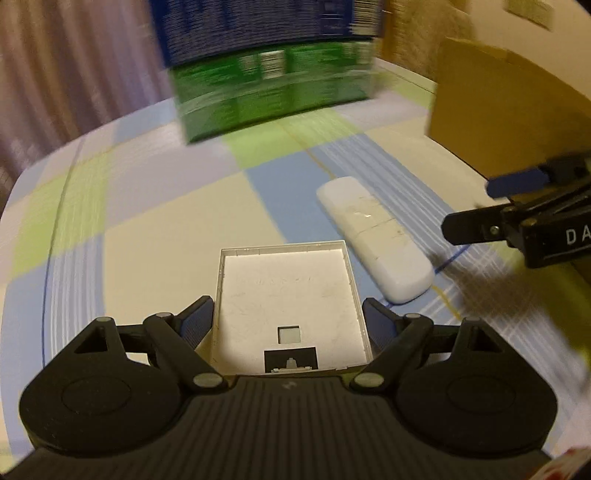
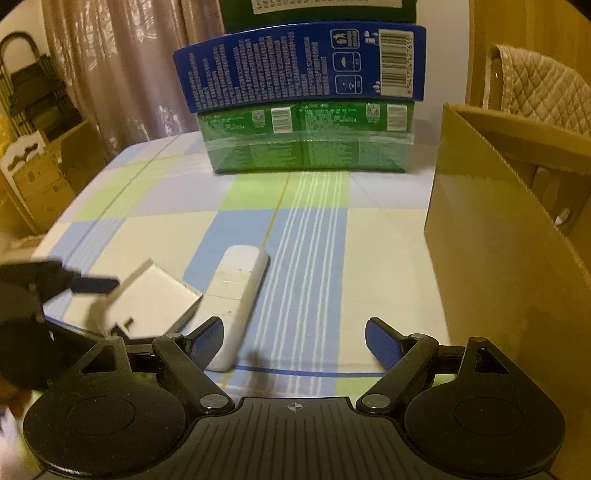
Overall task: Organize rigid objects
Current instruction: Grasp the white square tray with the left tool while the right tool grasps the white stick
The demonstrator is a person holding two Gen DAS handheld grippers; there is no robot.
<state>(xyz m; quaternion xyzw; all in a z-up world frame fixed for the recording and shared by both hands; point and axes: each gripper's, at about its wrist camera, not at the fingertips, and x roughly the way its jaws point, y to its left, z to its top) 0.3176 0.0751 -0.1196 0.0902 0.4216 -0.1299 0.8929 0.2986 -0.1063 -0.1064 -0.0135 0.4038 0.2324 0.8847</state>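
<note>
**White tray in the left jaws, right jaws empty**

Left wrist view: the left gripper (image 1: 288, 317) has its jaws clenched on a shallow square white plastic tray (image 1: 288, 291), one blue pad against each side wall, the tray's open face towards the camera. Just beside it on the right lies a long white rounded plastic case (image 1: 373, 236) on the checked blue, green and cream tablecloth (image 1: 147, 229) of the table. The right gripper (image 1: 476, 206) shows at the right edge, in front of a brown cardboard box (image 1: 498, 122). Behind, blurred, a blue carton (image 1: 266, 26) sits on a green carton (image 1: 273, 92).

Right wrist view: the right gripper (image 2: 295, 343) hangs over the tablecloth (image 2: 388, 258) with its jaws spread and nothing between them. The white case (image 2: 240, 291) lies just past its left finger. Further left, the tray (image 2: 155, 299) is held tilted off the table by the left gripper (image 2: 74, 295). The cardboard box (image 2: 498, 258) stands on the right; the blue carton (image 2: 299, 66) is stacked on the green carton (image 2: 306, 140) at the back.
</note>
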